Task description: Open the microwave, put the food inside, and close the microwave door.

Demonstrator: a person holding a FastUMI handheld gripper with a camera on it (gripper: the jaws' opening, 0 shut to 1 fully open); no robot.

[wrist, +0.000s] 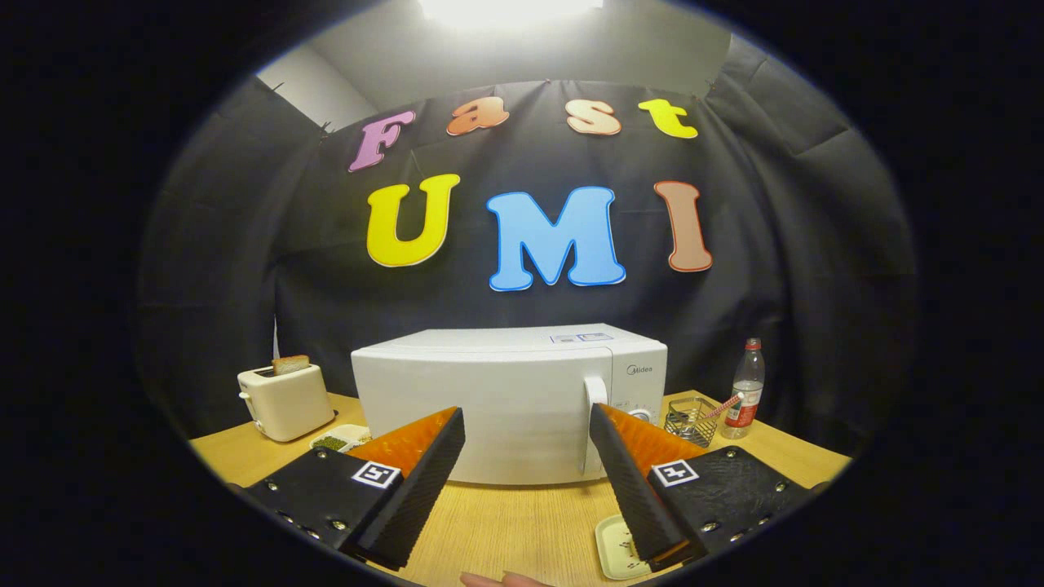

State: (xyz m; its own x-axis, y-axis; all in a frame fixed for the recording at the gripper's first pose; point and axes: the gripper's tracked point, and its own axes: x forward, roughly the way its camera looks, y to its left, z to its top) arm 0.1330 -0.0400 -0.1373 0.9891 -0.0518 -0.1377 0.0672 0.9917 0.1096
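The hand-held two-finger gripper [526, 424] is spread wide with nothing between its fingers, hovering over the pale wooden tabletop [522, 522] and aimed at the white, boxy microwave oven [506, 399], which stands at the far middle of the table with its door closed. The microwave's white vertical bar handle [593, 424] runs down the right side of the door, just beside the tip of the right finger; whether they touch cannot be told.

The door is rigid and hinged, judging by the handle position, on the left, so it should swing rather than lift; the handle is smooth, hard plastic, likely a little slippery, and the best hold is probably around its middle, with one finger slipped behind the bar. The oven looks heavy enough to stay put under a steady pull, though a jerk might slide it on the wood.

On the near right of the table, partly hidden beneath the right finger, lies a small pale rectangular dish [617, 548] with dark specks on it, probably the food. It looks light and stiff, and shallow, so it should be taken by its rim and kept level.

Far left stands a cream toaster [285, 401] with a slice of bread in its slot; far right, a wire mesh basket [689, 420] and a clear plastic bottle [746, 391] with a red label
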